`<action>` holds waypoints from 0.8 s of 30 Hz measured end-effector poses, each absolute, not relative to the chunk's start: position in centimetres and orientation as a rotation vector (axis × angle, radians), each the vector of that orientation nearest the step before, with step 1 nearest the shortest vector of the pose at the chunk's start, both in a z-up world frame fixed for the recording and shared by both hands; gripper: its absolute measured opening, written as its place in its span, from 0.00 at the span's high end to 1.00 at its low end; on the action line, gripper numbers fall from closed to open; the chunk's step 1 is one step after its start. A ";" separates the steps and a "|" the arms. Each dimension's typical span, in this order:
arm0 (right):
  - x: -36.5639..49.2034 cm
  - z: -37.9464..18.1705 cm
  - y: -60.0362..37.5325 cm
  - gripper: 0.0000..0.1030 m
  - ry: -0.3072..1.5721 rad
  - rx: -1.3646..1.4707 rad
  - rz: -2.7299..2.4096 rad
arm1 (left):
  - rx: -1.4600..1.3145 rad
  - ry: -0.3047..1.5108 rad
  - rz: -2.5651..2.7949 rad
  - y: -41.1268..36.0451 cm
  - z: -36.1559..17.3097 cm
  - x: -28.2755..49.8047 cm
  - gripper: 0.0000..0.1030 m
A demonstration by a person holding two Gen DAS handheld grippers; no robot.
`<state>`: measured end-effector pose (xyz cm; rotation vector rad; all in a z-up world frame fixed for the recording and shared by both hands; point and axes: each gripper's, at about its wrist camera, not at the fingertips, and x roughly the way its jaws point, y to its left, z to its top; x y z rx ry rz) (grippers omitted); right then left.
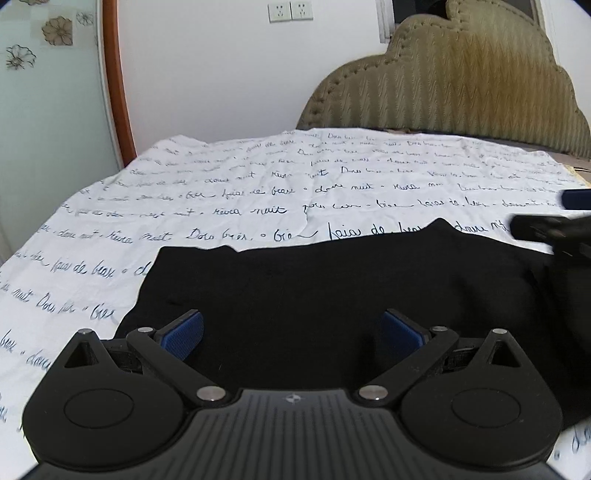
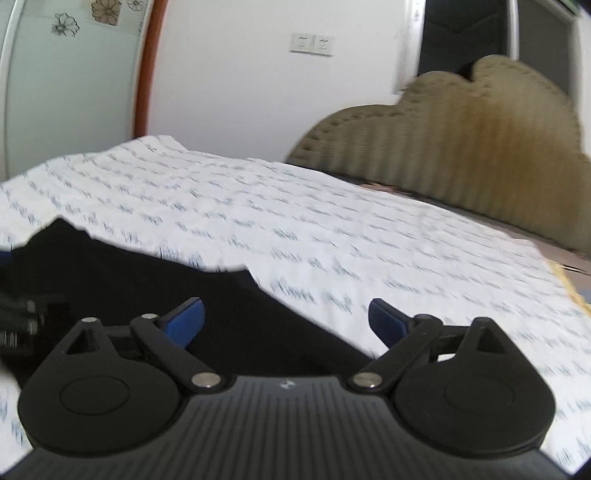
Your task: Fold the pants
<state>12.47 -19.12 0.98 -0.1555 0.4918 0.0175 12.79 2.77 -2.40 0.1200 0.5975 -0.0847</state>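
Black pants (image 1: 332, 280) lie in a flat folded slab on a white sheet with blue handwriting print (image 1: 221, 184). My left gripper (image 1: 291, 332) is open and empty, its blue pads just above the near part of the pants. My right gripper (image 2: 286, 321) is open and empty, over the right edge of the pants (image 2: 147, 273), with its right finger above the sheet (image 2: 369, 240). The right gripper also shows blurred at the right edge of the left wrist view (image 1: 546, 229). The left gripper shows dimly at the left edge of the right wrist view (image 2: 18, 314).
An olive upholstered headboard (image 1: 461, 85) stands at the back right of the bed. A white wall with sockets (image 1: 290, 11) is behind, and a wood-framed flowered panel (image 1: 110, 74) is at the left. The sheet's left edge drops off near that panel.
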 end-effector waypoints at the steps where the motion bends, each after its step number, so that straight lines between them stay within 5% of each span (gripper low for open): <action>1: 14.0 1.0 -19.2 0.16 0.507 -0.144 0.027 | 0.120 0.601 -0.080 2.7 -2.3 13.4 0.00; 6: 21.3 -1.0 -20.0 0.39 0.657 -0.007 0.112 | 0.121 0.617 -0.046 3.2 -1.9 16.5 0.00; 9: 24.1 -3.0 -20.1 0.42 0.728 0.075 0.145 | 0.123 0.640 -0.020 3.7 -2.7 17.6 0.00; 12: 26.0 -4.5 -20.2 0.85 0.765 0.150 0.198 | 0.158 0.653 -0.003 3.7 -4.1 17.9 0.00; 13: 26.3 -4.7 -20.1 0.92 0.767 0.158 0.213 | 0.182 0.639 0.001 3.5 -4.4 17.7 0.00; 24: 23.7 -2.3 -18.2 0.94 0.645 0.052 0.135 | 0.236 0.584 0.012 2.7 -4.9 17.0 0.00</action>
